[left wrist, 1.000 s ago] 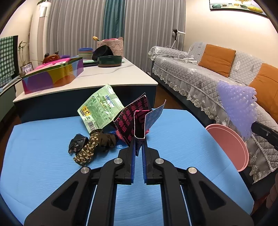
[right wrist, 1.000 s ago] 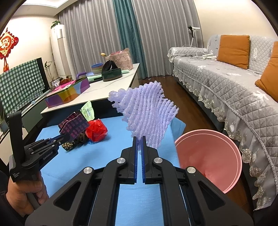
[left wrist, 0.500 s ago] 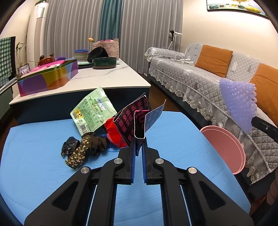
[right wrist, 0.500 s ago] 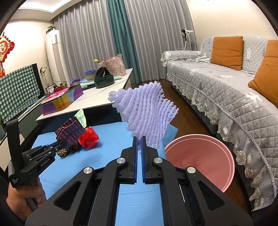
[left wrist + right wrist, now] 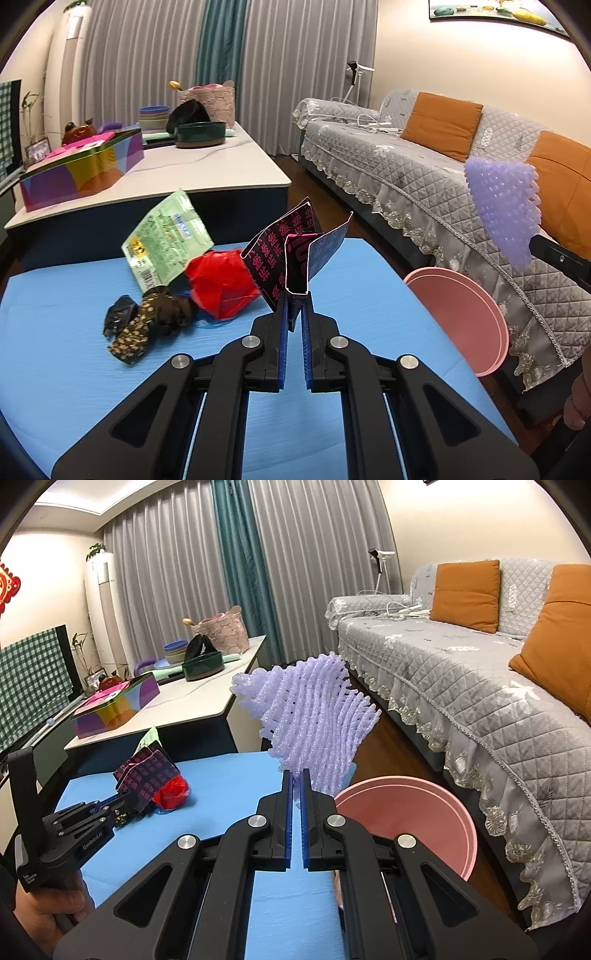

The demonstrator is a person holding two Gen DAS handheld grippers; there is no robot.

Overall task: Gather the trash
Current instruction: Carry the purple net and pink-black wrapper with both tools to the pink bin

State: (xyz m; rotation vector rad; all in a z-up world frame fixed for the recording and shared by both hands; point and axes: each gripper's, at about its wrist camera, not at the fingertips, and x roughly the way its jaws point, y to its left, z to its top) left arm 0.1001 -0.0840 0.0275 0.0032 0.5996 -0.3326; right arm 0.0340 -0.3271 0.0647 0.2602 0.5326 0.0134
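My left gripper is shut on a black carton with pink characters, held above the blue table; it also shows in the right wrist view. My right gripper is shut on a purple foam net, held up beside the pink bin. The net and bin show at the right of the left wrist view. On the table lie a red plastic wad, a green packet and dark patterned scraps.
A white-topped low table behind holds a colourful box, bowls and a basket. A grey sofa with orange cushions runs along the right, close to the bin. A strip of wooden floor lies between.
Both grippers have risen and swung a little with their loads. The red wad, hidden behind the carton before, now shows to its left. The bin looks closer to my right gripper.
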